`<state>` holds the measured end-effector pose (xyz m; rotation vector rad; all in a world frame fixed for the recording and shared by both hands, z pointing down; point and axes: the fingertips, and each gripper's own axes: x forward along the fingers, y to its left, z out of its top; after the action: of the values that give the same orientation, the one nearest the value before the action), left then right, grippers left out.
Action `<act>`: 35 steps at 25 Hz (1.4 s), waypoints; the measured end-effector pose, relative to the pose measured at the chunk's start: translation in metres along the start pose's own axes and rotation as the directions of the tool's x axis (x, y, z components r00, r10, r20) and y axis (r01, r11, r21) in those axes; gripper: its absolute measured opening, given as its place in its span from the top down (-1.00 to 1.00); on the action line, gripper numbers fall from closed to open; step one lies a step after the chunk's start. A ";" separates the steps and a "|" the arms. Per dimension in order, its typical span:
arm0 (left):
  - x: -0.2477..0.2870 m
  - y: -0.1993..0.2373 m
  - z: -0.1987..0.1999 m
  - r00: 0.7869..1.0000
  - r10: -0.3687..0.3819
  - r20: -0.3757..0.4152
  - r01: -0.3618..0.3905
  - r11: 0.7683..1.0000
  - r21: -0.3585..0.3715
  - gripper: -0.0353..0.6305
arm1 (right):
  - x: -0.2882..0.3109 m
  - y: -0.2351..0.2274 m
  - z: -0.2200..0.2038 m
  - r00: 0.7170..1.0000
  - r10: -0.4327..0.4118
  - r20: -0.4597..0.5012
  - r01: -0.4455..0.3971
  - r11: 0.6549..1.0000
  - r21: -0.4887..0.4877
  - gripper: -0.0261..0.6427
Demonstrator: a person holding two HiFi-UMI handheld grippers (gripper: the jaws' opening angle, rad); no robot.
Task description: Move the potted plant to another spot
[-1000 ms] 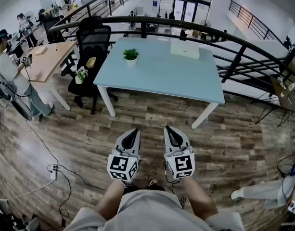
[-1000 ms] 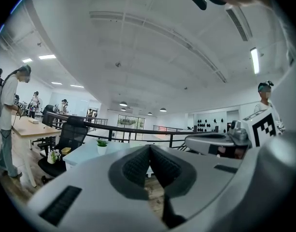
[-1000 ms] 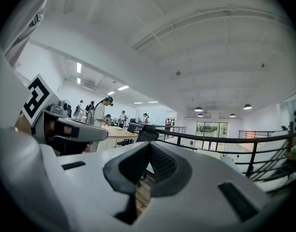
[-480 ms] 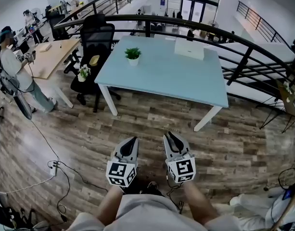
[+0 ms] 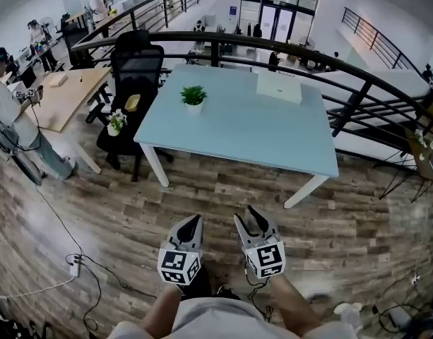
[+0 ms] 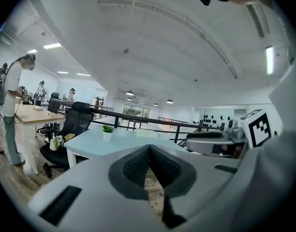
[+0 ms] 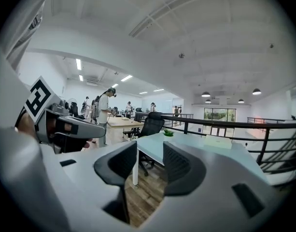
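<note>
Head view first: the left claw [image 5: 195, 219] and right claw [image 5: 244, 214] now sit lower in the frame than a second ago, tucked closer to the person's body over the wooden floor [image 5: 223, 182]. And there's the change that matters: the right claw's jaws have just been opening, with a clear gap between the tips where they were together before, and nothing in that gap. The potted plant [image 5: 193, 97] hasn't budged; it stands upright near the far left corner of the pale blue tabletop [image 5: 258, 133], well apart from both claws, with a white box [image 5: 278, 87] further along the far edge. Over to the left gripper view: the left claw [image 6: 150, 146] has its dark pads pressed together, holding nothing, and the potted plant [image 6: 107, 132] shows small and distant on the tabletop [image 6: 90, 141] beyond. Now the right gripper view: the right claw [image 7: 150, 161] stands apart, with only floor and a table leg visible through the gap, and the potted plant [image 7: 168, 133] is far off on the tabletop [image 7: 157, 146]. My read: this looks like preparation for a pickup, but the approach has yet to happen, and the person must close in on the tabletop before any grasp is possible.
</note>
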<state>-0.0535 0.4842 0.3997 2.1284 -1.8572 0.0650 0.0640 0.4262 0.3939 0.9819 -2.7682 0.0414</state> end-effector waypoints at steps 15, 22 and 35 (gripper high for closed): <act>0.119 0.139 0.057 0.992 -0.124 -0.023 0.125 0.992 0.000 0.86 | 0.159 -0.036 0.031 0.991 -0.124 -0.057 0.124 0.992 -0.009 0.27; 0.165 0.164 0.063 0.987 -0.153 -0.051 0.152 0.988 -0.020 0.86 | 0.206 -0.057 0.023 0.986 -0.138 -0.095 0.139 0.990 0.006 0.22; 0.290 0.200 0.088 0.995 -0.060 -0.077 0.059 0.998 -0.012 0.86 | 0.316 -0.160 0.031 0.997 -0.028 -0.070 0.028 1.000 -0.008 0.15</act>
<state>-0.2181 0.1612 0.4264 2.1416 -1.7464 0.1237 -0.0812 0.1027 0.4205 0.9977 -2.6892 0.0601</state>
